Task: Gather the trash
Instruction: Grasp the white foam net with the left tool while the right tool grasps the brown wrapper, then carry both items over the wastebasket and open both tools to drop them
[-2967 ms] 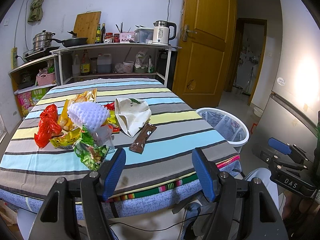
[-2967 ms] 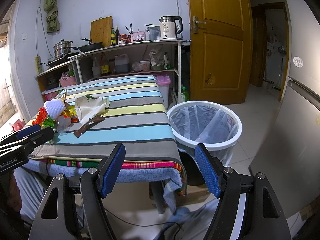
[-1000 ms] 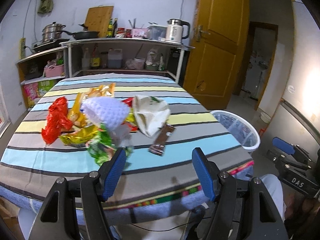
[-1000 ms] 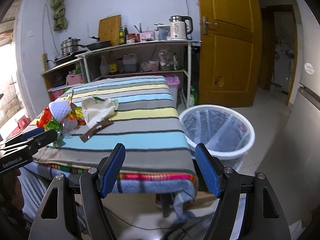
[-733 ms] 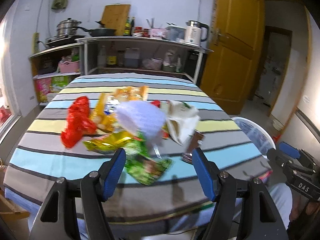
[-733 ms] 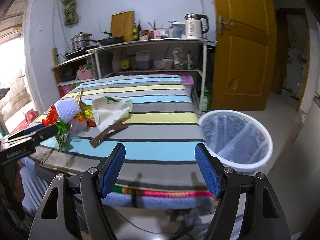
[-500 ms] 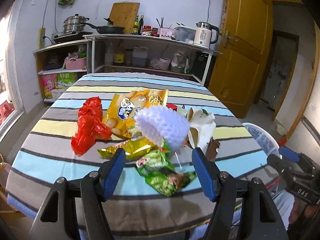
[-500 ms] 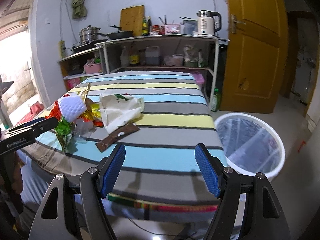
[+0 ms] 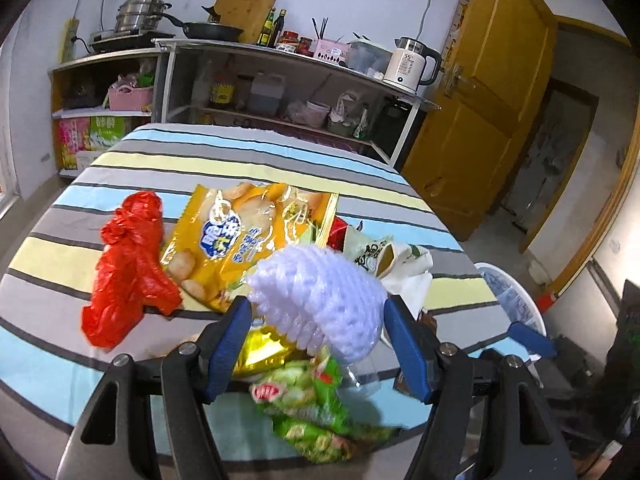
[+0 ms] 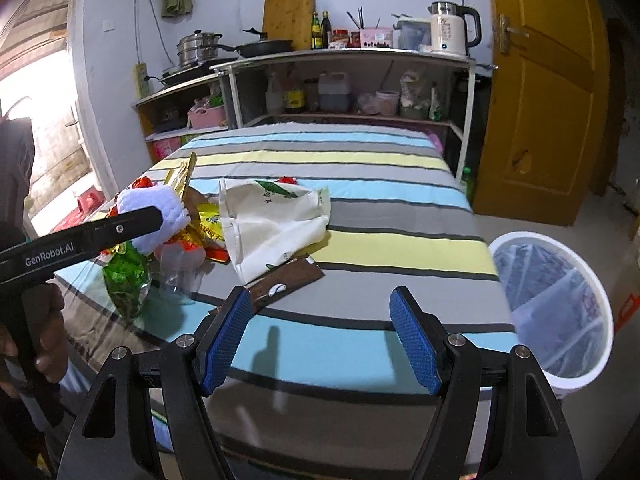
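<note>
Left hand-held gripper (image 9: 316,344) spread wide around white foam net (image 9: 320,300) atop trash pile on striped table (image 9: 240,160). Right hand-held gripper (image 10: 320,336) spread, empty, near brown wrapper (image 10: 280,280); bin (image 10: 560,304) beside table.

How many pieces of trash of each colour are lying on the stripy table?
Red crumpled plastic bag: 1
Yellow snack packets: 2, a big biscuit one and a shiny gold one
Green snack packet: 1
White: 2, a foam fruit net and a paper bag
Brown wrapper: 1
Total: 7
</note>
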Demonstrator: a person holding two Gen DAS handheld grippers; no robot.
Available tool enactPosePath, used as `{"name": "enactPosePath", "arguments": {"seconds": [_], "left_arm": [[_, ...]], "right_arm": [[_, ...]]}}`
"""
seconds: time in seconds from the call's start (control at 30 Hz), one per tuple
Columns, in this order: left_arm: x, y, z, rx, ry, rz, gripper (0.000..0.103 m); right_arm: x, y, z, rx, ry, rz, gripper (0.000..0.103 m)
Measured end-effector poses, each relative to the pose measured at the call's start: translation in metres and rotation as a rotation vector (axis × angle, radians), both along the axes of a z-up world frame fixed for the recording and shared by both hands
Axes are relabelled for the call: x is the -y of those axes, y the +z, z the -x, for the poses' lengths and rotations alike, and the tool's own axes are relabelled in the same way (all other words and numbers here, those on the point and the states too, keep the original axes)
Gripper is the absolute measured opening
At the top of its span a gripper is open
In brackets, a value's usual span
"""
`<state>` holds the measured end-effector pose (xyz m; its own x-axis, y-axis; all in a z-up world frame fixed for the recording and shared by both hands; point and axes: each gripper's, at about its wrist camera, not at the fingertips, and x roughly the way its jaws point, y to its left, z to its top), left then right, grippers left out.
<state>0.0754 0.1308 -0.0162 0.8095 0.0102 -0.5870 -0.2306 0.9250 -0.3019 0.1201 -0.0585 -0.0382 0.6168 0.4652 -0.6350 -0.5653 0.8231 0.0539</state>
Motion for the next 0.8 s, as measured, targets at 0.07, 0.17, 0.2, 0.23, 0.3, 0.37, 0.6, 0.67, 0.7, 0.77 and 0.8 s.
{"name": "enactPosePath", "arguments": {"seconds": [0.07,0.17,0.2,0.23,0.3,0.37,0.6,0.67,0.7,0.77,0.8], "left_arm": [[0.000,-0.001,-0.003,0.001,-0.004,0.009,0.068],[-0.001,-0.003,-0.004,0.002,-0.010,0.031,0.057],[-0.002,-0.003,-0.004,0.002,-0.009,0.033,0.052],[-0.003,-0.003,-0.004,0.004,-0.008,0.037,0.051],[-0.005,-0.004,-0.003,0.009,-0.014,0.053,0.043],[-0.008,-0.004,0.001,0.018,-0.017,0.065,0.039],[-0.016,0.005,0.013,0.071,-0.027,0.090,0.033],[-0.018,0.008,0.017,0.084,-0.030,0.091,0.033],[-0.018,0.009,0.018,0.089,-0.033,0.090,0.033],[-0.019,0.011,0.021,0.099,-0.035,0.089,0.033],[-0.020,0.012,0.022,0.103,-0.035,0.086,0.033]], "right_arm": [[-0.004,-0.002,-0.004,-0.012,-0.001,-0.003,0.072],[-0.008,-0.004,-0.007,-0.034,0.001,-0.012,0.072],[-0.011,-0.004,-0.009,-0.043,0.004,-0.017,0.072],[-0.014,-0.005,-0.010,-0.048,0.007,-0.020,0.072],[-0.020,-0.006,-0.012,-0.063,0.013,-0.026,0.072],[-0.025,-0.008,-0.014,-0.083,0.015,-0.031,0.071],[-0.044,-0.018,-0.020,-0.127,0.004,-0.006,0.068],[-0.050,-0.022,-0.021,-0.140,-0.007,0.013,0.062],[-0.051,-0.024,-0.022,-0.147,-0.012,0.023,0.059],[-0.056,-0.029,-0.023,-0.161,-0.024,0.045,0.054],[-0.056,-0.028,-0.022,-0.144,-0.037,0.059,0.048]]}}
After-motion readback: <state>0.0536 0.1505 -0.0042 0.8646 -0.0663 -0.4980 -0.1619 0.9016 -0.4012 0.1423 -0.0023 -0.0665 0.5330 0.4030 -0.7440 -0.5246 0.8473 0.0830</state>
